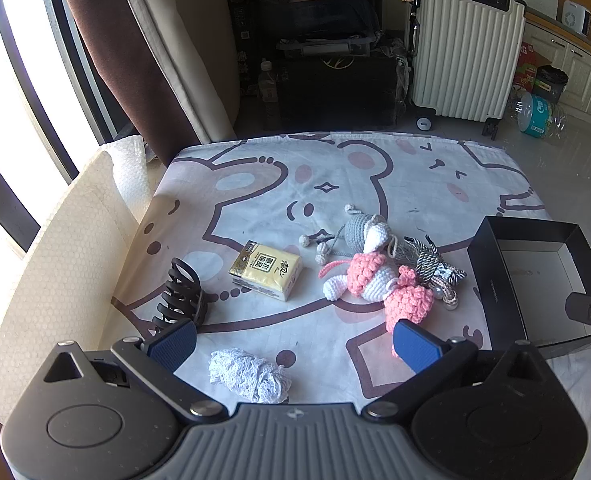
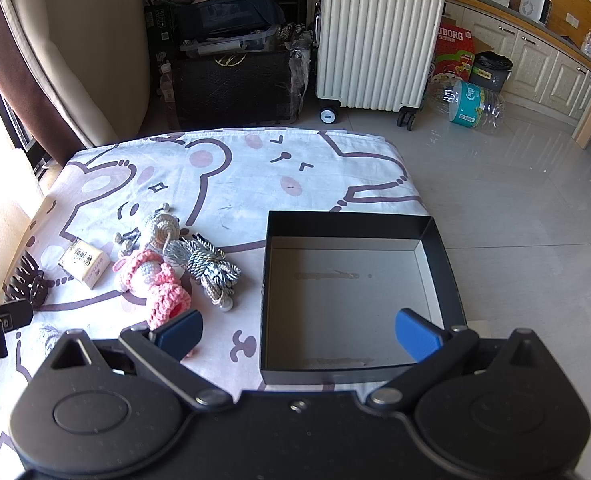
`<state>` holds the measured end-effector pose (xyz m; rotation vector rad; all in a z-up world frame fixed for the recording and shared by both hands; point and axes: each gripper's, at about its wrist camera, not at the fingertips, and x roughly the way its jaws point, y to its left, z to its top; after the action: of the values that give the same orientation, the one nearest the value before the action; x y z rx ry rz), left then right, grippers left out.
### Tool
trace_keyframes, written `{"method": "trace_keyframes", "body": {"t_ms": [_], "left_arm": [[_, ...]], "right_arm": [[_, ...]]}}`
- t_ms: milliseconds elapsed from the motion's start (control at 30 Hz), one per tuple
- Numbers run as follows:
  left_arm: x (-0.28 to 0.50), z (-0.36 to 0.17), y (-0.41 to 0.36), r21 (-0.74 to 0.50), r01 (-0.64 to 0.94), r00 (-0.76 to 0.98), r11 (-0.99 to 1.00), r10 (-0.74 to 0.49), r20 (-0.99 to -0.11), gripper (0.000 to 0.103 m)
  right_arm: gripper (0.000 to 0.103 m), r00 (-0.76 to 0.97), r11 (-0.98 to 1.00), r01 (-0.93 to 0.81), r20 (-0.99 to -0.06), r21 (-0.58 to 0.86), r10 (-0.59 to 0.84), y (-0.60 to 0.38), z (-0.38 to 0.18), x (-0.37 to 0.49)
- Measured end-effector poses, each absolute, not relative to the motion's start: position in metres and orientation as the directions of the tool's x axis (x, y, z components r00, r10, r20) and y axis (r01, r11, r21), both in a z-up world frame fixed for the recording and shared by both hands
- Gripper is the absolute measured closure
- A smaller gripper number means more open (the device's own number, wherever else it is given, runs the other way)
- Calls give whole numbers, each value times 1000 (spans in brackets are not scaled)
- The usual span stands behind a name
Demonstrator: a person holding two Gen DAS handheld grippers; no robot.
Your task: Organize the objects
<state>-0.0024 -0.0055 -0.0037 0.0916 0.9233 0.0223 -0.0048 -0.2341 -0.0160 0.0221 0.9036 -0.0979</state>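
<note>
Both my tools are spread wide and hold nothing. My left tool [image 1: 293,344] hovers just behind a white lace bundle [image 1: 249,374]. My right tool [image 2: 297,334] hangs over the empty black box [image 2: 351,224]. I should lower straight, straddling the lace, then squeeze gently.

On the printed sheet [image 1: 375,168]: one black hair claw [image 1: 183,296], one yellow tissue pack [image 1: 266,270], one white lace bundle [image 1: 249,376], one grey crochet toy [image 1: 361,232], one pink crochet toy [image 1: 379,284] and one bundle of striped cord [image 1: 431,266]. One black box [image 2: 347,304] stands beside them, with nothing inside it. Beyond the sheet: one white suitcase [image 2: 375,36].
</note>
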Motion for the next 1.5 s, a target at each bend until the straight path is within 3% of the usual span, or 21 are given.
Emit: {"method": "trace_keyframes", "body": {"t_ms": [833,1500], "left_arm": [[-2,-5,-1,88,1,603,996,69,-795,0],[0,-7,63,88,-123,591,989,144,-793,0]], "right_arm": [[0,615,995,97,-785,-15,-72,-234,-17,-3],[0,642,999,-13,-765,39,38,-187,-23,17]]}}
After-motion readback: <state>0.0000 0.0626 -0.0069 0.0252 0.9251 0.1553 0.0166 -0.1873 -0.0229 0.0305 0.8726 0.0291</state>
